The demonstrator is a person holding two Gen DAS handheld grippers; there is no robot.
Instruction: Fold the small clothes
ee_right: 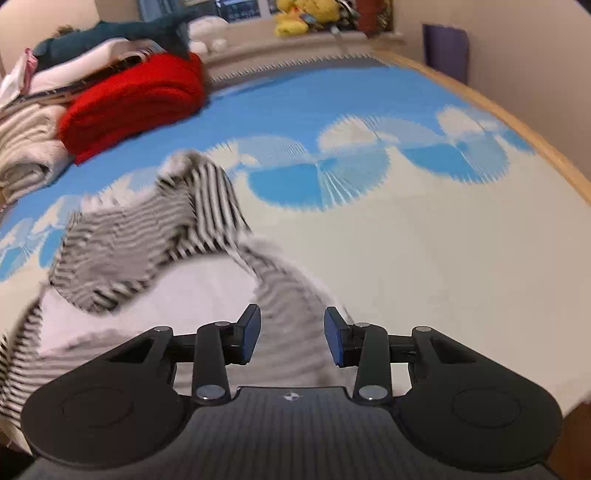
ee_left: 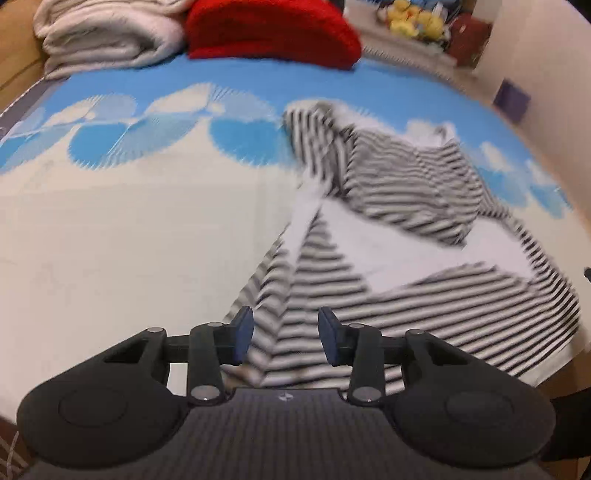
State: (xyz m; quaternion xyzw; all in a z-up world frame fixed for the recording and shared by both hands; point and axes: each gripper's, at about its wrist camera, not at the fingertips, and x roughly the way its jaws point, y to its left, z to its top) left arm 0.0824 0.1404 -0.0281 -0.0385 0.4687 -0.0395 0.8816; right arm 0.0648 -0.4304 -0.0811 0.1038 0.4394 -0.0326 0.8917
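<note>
A black-and-white striped garment (ee_left: 399,236) lies partly folded on the bed, its far part doubled over a white inner side. In the left wrist view my left gripper (ee_left: 286,334) hangs above the garment's near left edge, jaws apart with only cloth far below them. The same striped garment (ee_right: 147,236) shows in the right wrist view at the left. My right gripper (ee_right: 292,336) hovers over its near right sleeve, jaws apart and pressing on nothing. Both views are blurred.
The bed sheet (ee_left: 129,229) is white with blue fan shapes. A red folded blanket (ee_left: 273,29) and a cream blanket (ee_left: 107,33) lie at the far end, by yellow plush toys (ee_right: 306,14). A wooden bed edge (ee_right: 546,147) runs along the right.
</note>
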